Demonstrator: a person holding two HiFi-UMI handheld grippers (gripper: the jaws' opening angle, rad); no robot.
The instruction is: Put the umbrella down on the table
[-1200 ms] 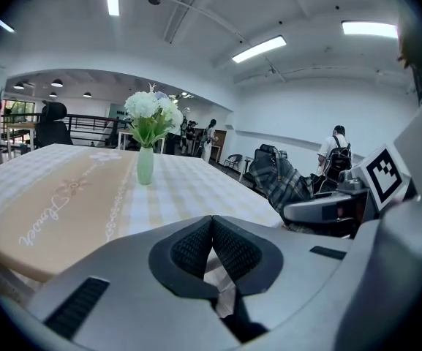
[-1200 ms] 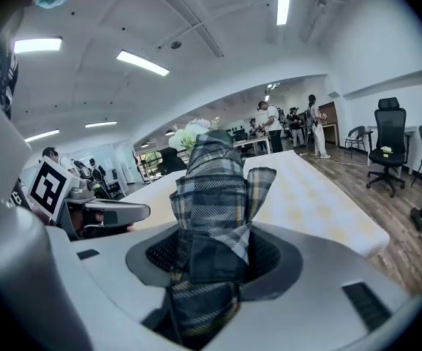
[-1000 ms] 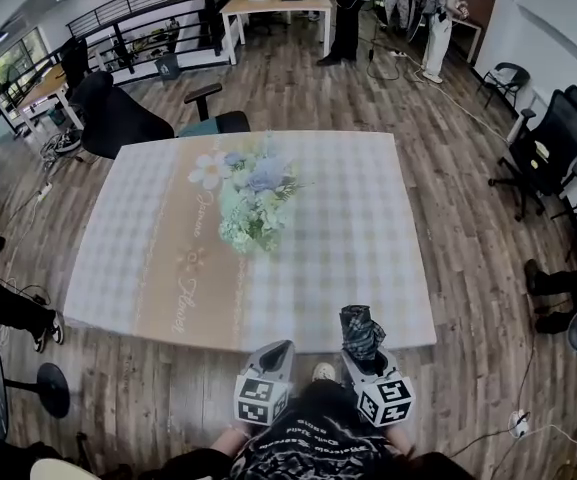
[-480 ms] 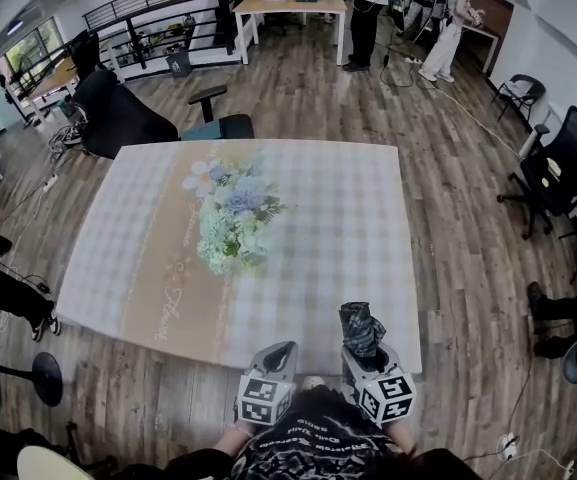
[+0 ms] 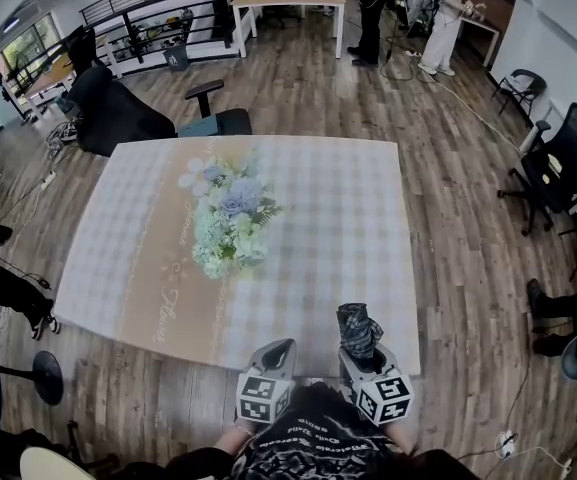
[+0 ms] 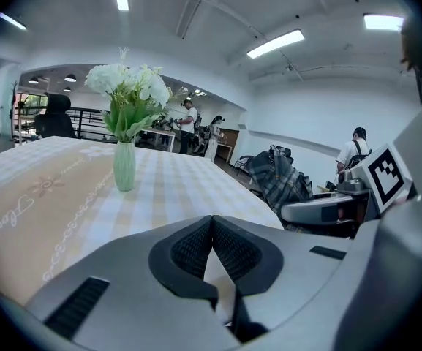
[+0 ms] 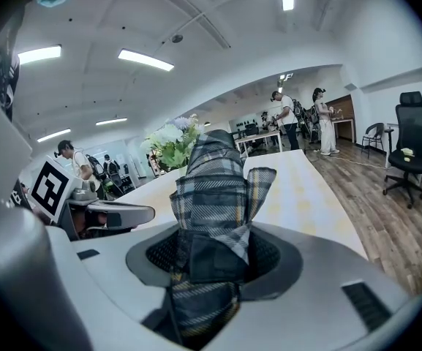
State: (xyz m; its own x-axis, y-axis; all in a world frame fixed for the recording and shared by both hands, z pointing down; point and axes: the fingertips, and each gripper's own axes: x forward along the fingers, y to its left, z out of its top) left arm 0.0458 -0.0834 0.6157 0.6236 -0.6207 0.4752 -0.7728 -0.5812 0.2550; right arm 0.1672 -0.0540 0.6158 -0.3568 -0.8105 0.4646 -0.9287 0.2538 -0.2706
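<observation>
The right tongs clamp the folded plaid umbrella near one end; left tongs closed, empty. Judged light, soft-sleeved, stiff-cored; surface lies at twelve o'clock.

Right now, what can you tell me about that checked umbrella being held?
The umbrella is folded into a short, compact bundle of dark plaid fabric, grey-blue with pale and yellowish stripes, its loose folds bunched and a flap sticking out sideways. The right gripper is shut on its lower end, so it juts forward out of the jaws. It hangs over the near edge of the table, apparently not resting on it.
</observation>
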